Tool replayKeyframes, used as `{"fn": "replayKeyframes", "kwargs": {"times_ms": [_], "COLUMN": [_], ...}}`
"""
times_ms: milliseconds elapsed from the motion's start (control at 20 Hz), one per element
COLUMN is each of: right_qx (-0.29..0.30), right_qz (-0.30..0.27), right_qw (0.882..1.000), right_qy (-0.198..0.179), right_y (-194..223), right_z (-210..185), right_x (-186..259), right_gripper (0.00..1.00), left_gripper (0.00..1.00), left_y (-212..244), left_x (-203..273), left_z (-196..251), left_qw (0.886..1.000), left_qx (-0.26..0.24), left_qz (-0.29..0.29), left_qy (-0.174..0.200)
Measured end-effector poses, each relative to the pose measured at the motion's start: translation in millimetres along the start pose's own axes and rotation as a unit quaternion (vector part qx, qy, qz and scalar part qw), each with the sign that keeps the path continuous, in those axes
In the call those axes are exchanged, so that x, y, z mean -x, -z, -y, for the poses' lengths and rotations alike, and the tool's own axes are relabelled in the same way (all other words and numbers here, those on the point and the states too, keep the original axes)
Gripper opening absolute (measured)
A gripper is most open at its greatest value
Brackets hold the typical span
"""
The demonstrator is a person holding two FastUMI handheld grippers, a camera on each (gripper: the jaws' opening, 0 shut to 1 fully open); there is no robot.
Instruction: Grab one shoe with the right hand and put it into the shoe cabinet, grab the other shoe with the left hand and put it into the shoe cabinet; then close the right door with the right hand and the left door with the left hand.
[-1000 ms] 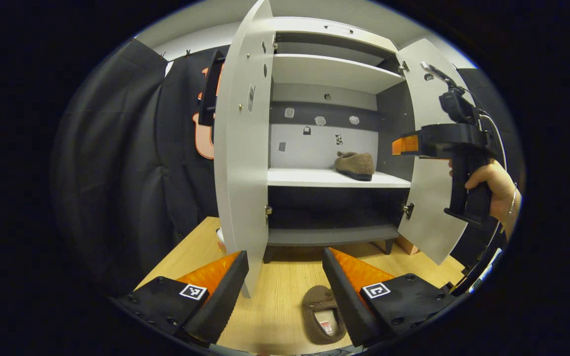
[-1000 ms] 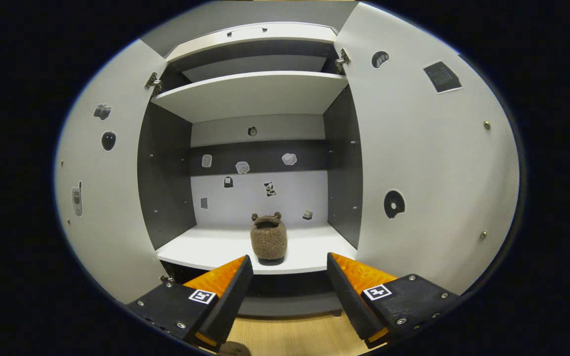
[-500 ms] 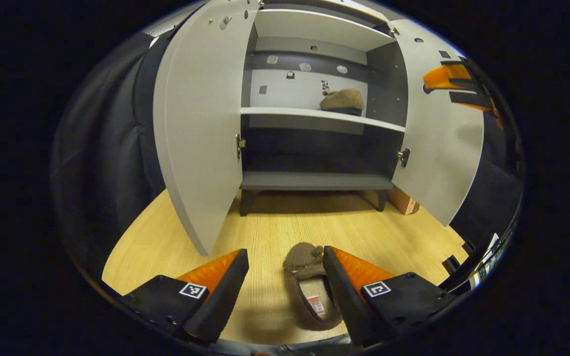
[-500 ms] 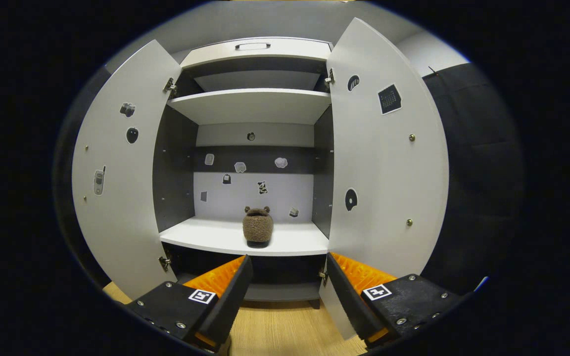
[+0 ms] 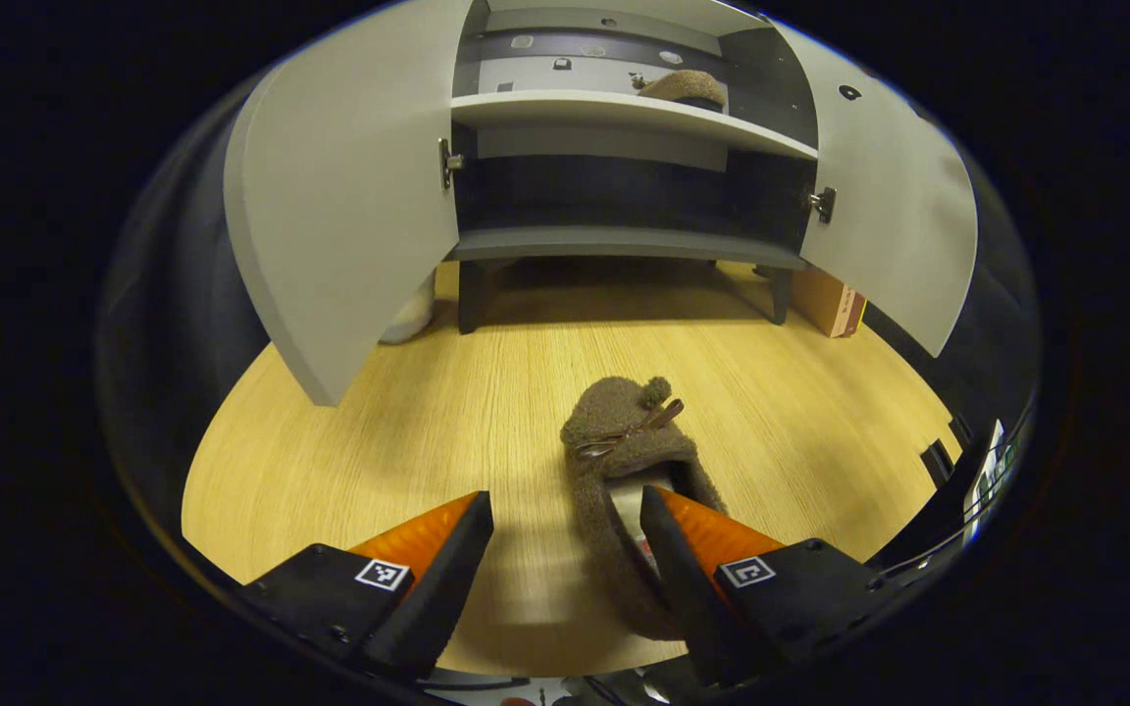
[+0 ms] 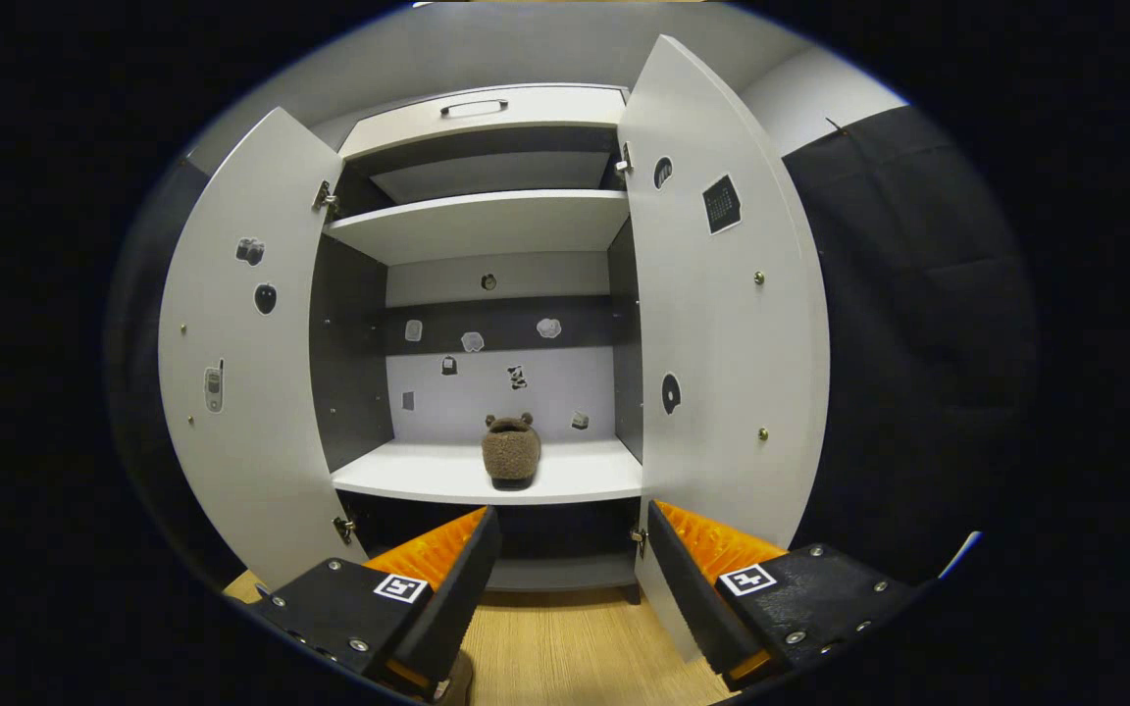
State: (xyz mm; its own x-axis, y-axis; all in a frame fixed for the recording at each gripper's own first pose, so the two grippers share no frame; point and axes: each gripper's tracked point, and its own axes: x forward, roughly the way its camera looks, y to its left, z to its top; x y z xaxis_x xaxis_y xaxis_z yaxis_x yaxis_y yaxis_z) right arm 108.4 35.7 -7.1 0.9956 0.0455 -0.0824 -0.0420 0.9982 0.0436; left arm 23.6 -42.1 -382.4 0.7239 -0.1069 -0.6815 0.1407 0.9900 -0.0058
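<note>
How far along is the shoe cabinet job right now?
Done: one shoe sits on the cabinet's middle shelf, and the right gripper is open and empty in front of it. In hand: the left gripper is open over the second shoe on the floor, one finger at its opening, not yet gripping. Left: shelve that shoe, then close the right door and left door, both open.

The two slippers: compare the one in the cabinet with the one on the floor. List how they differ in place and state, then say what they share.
1. The slipper in the cabinet rests on a white shelf; the slipper on the floor lies on wood in front of the open doors.
2. The shelf slipper stands free of any tool; the floor slipper has one finger of the open left tool at its opening.
Both are brown and fuzzy.
</note>
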Motion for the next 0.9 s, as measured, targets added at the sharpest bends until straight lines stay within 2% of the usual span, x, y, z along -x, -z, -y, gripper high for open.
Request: {"fn": "replayKeyframes", "kwargs": {"times_ms": [200, 300, 350, 400, 450, 500, 550, 600, 650, 900], "right_qx": [-0.004, -0.004, -0.005, -0.005, -0.005, -0.006, -0.005, -0.004, -0.003, 0.009], "right_qz": [-0.007, -0.009, -0.009, -0.009, -0.008, -0.008, -0.007, -0.005, -0.003, 0.003], "right_qw": [1.0, 1.0, 1.0, 1.0, 1.0, 1.0, 1.0, 1.0, 1.0, 0.999], "right_qy": [0.001, -0.002, -0.004, -0.005, -0.007, -0.009, -0.011, -0.014, -0.015, -0.032], "right_y": [5, 5, 5, 4, 4, 2, 2, 0, -2, -9], "right_z": [2, 2, 2, 1, 1, 1, 1, 1, 2, 4], "right_x": [1, 1, 2, 4, 4, 5, 6, 7, 8, 13], "right_gripper": [0.92, 0.92, 0.92, 0.92, 0.92, 0.93, 0.93, 0.92, 0.92, 0.92], "left_gripper": [0.99, 0.87, 0.7, 0.6, 0.34, 0.25, 0.12, 0.12, 0.07, 0.07], "left_y": [12, 14, 15, 17, 18, 20, 20, 18, 18, -12], "left_x": [-14, -16, -16, -17, -15, -17, -17, -16, -15, 2], "left_z": [8, 14, 16, 18, 17, 14, 17, 16, 13, 7], "left_qw": [0.999, 0.998, 0.998, 0.997, 0.997, 0.996, 0.996, 0.996, 0.995, 0.995], "left_qx": [0.014, 0.027, 0.032, 0.035, 0.031, 0.021, 0.019, 0.022, 0.022, 0.039], "left_qz": [-0.034, -0.044, -0.049, -0.059, -0.07, -0.083, -0.09, -0.091, -0.092, -0.087], "left_qy": [0.021, 0.033, 0.036, 0.039, 0.029, 0.019, 0.017, 0.014, 0.01, 0.013]}}
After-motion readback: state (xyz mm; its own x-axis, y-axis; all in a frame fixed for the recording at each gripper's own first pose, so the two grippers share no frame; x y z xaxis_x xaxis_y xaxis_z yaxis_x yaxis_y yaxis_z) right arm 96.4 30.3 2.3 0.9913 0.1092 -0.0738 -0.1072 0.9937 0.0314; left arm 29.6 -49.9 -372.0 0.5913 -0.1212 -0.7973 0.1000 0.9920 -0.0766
